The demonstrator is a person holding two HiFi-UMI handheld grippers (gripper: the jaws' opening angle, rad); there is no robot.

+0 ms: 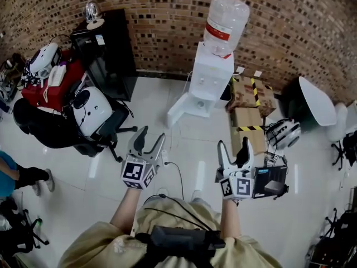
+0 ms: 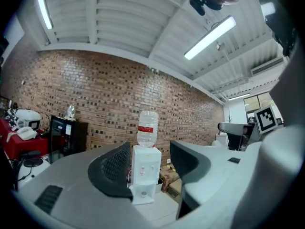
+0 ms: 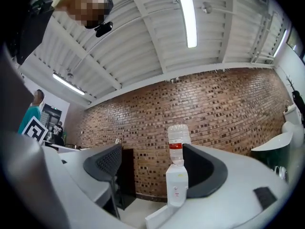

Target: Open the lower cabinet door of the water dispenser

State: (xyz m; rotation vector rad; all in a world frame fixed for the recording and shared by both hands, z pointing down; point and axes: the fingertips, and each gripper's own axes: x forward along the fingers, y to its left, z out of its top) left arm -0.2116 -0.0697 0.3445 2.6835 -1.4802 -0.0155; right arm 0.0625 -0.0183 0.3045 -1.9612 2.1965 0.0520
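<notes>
The water dispenser, lower door swung open, stands well beyond both grippers; left gripper and right gripper jaws spread apart, gripping nothing

White water dispenser upright; lower cabinet door swung wide open.

The dispenser is smooth white plastic with a soft sheen, and the bottle on it is clear plastic with a red label. Behind it the wall is rough, matt brick. Under it the floor is glossy pale tile. Right of it the boxes are matt brown cardboard. Left of it the cabinet is glossy black. The fingers are pale grey matt plastic, faced in matt black with a fine grid.
</notes>
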